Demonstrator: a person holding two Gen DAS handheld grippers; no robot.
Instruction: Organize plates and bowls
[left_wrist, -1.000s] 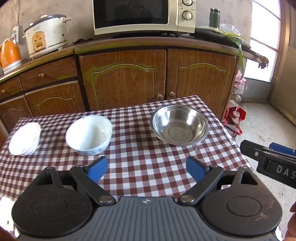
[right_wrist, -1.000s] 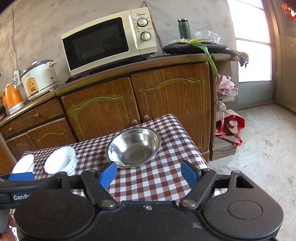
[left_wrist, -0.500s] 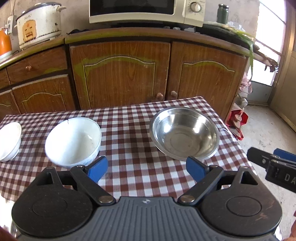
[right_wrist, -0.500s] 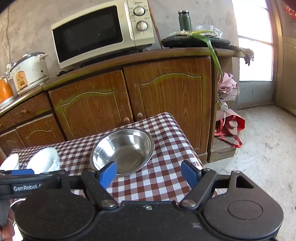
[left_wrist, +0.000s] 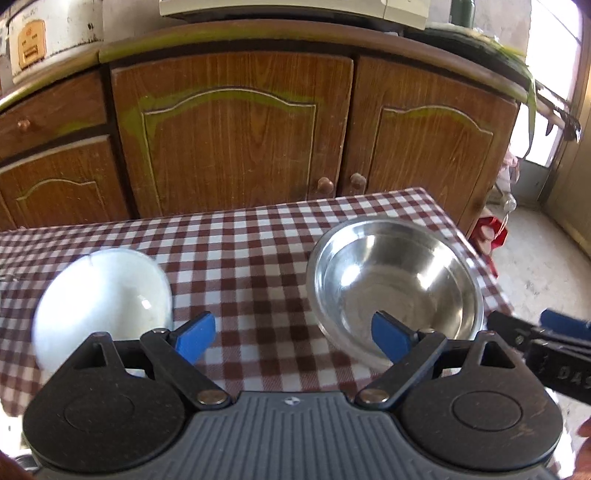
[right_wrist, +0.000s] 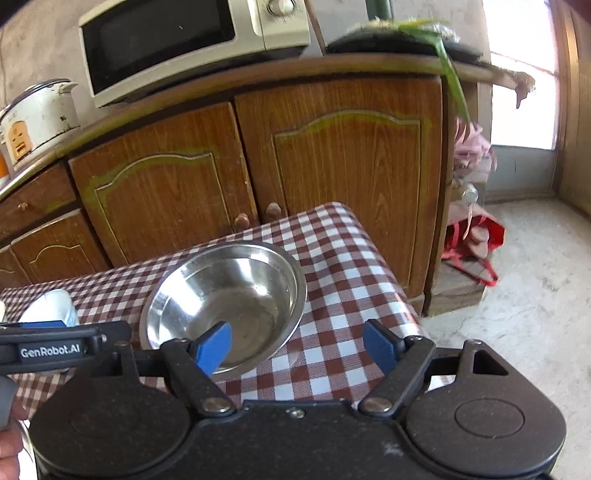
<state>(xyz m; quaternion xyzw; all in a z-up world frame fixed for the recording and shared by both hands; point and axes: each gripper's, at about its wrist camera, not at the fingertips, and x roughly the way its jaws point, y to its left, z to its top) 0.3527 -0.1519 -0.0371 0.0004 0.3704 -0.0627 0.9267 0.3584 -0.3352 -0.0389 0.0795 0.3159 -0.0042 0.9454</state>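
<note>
1. While my left gripper (left_wrist: 291, 336) hangs with jaws spread wide and empty, I see the round white ceramic bowl (left_wrist: 101, 306) just ahead of its left finger.
2. My right gripper (right_wrist: 297, 345) gapes wide too, gripping nothing; its left fingertip overlaps the shiny round steel bowl (right_wrist: 225, 299) on the red-and-white checked tablecloth (right_wrist: 332, 266).

Daylight is pouring in from the doorway (right_wrist: 524, 74) on the right, which is blowing out to white in both views. The steel bowl (left_wrist: 395, 284) is throwing bright glints off its inner wall, and the white bowl (left_wrist: 101, 302) is washing out and smearing with motion blur. The cabinet (left_wrist: 236, 133) is bending at the fisheye edges, and the corners are darkening.
</note>
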